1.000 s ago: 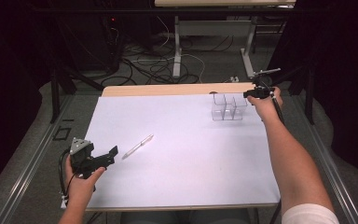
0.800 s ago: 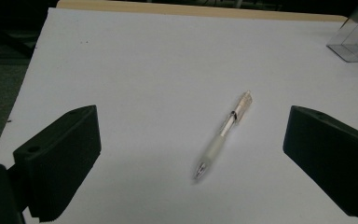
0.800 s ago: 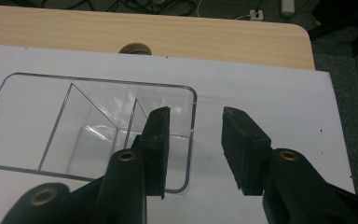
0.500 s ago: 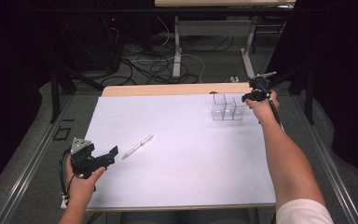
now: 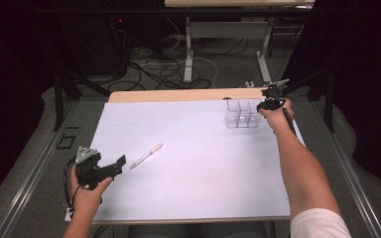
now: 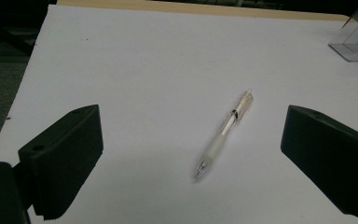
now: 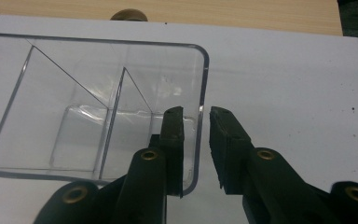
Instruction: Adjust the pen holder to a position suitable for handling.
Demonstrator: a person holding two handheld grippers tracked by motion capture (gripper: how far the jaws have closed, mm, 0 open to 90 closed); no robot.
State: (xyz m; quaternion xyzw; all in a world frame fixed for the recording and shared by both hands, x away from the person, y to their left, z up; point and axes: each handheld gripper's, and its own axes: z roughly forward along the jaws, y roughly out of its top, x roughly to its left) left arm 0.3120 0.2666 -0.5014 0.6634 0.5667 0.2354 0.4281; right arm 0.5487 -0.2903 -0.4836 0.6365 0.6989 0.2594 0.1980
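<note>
Our right tongs (image 7: 196, 140) have been closing astride the clear organizer (image 7: 93, 107) wall at frame centre, not yet pinching; we squeeze squarely; left tongs (image 6: 191, 154) spread around the pen (image 6: 223, 133).

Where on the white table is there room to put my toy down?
Lots of room in the middle, between the pen and the clear box. The near edge between the two arms is bare too. It is crowded at the far right corner, where the right gripper straddles the box wall.
</note>
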